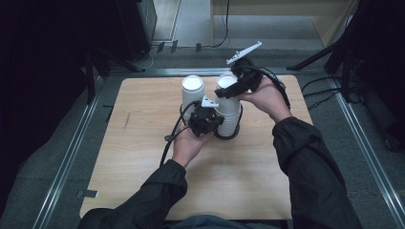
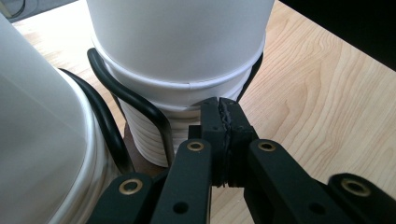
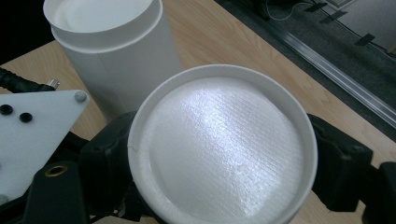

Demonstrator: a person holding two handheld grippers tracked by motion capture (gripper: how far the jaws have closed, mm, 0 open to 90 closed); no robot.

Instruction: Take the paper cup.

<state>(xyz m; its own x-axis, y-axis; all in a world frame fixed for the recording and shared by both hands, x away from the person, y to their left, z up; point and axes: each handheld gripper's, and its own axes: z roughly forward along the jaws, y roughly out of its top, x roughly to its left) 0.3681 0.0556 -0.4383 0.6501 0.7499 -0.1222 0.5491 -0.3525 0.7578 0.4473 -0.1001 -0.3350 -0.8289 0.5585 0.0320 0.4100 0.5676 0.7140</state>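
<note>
Right gripper (image 1: 228, 91) straddled the top cup (image 3: 219, 149), jaws at either side of its rim, grip uncertain. Left gripper (image 2: 223, 111) was clamped shut, empty, against the stack (image 1: 228, 117) in its black holder (image 2: 126, 100). Second stack (image 1: 193, 90) just beside; bare table (image 1: 239, 176) nearer the person; no lettering readable.

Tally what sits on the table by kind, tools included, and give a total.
White paper cup stacks: 2, the left stack and the right stack
Black wire holder under the stacks: 1
Hand-held tools: 2, the left tool and the right tool
Total: 5
</note>
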